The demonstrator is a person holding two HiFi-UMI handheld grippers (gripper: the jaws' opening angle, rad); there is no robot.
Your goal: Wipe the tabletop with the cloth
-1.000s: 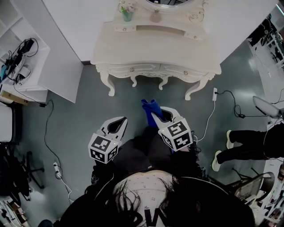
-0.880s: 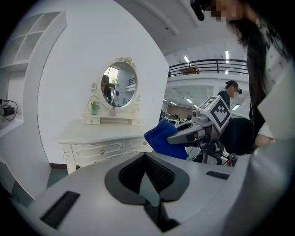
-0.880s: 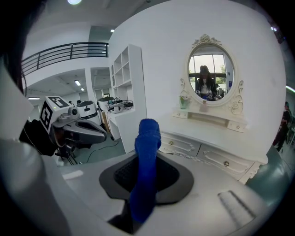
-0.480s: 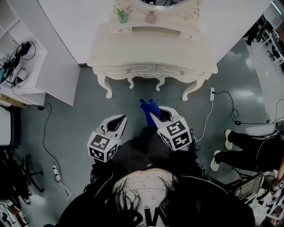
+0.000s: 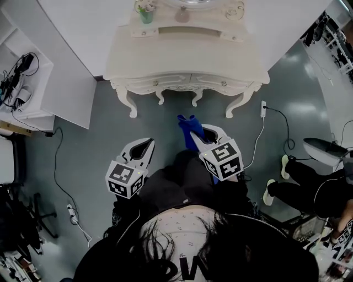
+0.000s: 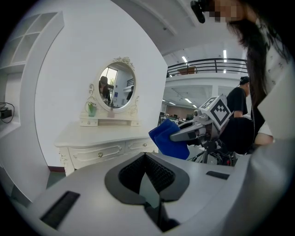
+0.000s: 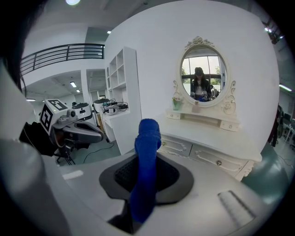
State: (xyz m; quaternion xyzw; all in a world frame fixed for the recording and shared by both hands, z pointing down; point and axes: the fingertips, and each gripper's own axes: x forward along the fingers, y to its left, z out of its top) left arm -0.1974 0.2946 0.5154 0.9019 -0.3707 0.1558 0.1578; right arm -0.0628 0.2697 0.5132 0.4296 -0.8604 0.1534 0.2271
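Note:
A cream dressing table [image 5: 187, 55] stands against the white wall ahead, its top bare in the middle. My right gripper [image 5: 201, 134] is shut on a folded blue cloth [image 5: 188, 128], which sticks up between the jaws [image 7: 146, 152] and shows from the side in the left gripper view [image 6: 168, 139]. The cloth hangs over the grey floor, short of the table's front edge. My left gripper [image 5: 142, 150] is level with the right one, to its left, jaws shut with nothing between them [image 6: 146, 173].
An oval mirror [image 7: 203, 77] and a small green cup [image 5: 145, 15] sit on the table's raised back shelf. White shelving [image 5: 25, 82] with cables stands left. A power strip and cord [image 5: 263, 110] lie on the floor right, near a seated person's legs [image 5: 298, 187].
The view has shifted so the dressing table sits a little higher in the head view. Both grippers hold about the same pose, the right still clamping the cloth.

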